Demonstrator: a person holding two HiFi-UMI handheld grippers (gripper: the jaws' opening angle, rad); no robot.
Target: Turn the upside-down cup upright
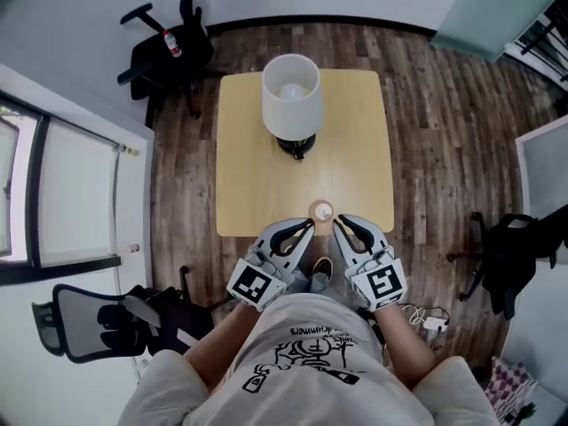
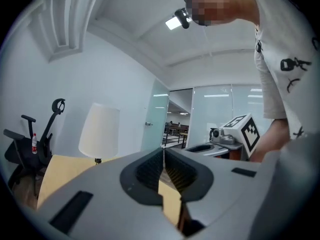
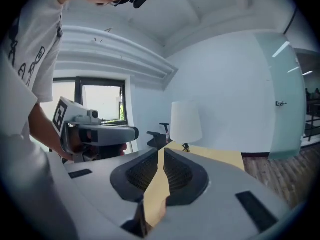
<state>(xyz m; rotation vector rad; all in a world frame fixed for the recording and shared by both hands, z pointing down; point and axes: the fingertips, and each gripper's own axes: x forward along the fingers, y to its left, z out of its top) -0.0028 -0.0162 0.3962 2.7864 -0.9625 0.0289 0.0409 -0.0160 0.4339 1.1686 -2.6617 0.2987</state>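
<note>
Cup (image 1: 321, 210), standing at table (image 1: 248, 149) near edge: just ahead, midway between left gripper (image 1: 310, 225) and right gripper (image 1: 337, 221), both with jaws pressed together, empty.

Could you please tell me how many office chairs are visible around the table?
3: a far chair beyond the table's left corner, a near chair at lower left, a right chair by the right edge. Others may be hidden.

No readable words: only square code markers (image 1: 256, 284) on left claw (image 1: 310, 225) and right claw (image 1: 338, 222), illegible print (image 1: 306, 349) on shirt (image 1: 390, 384) behind them.
</note>
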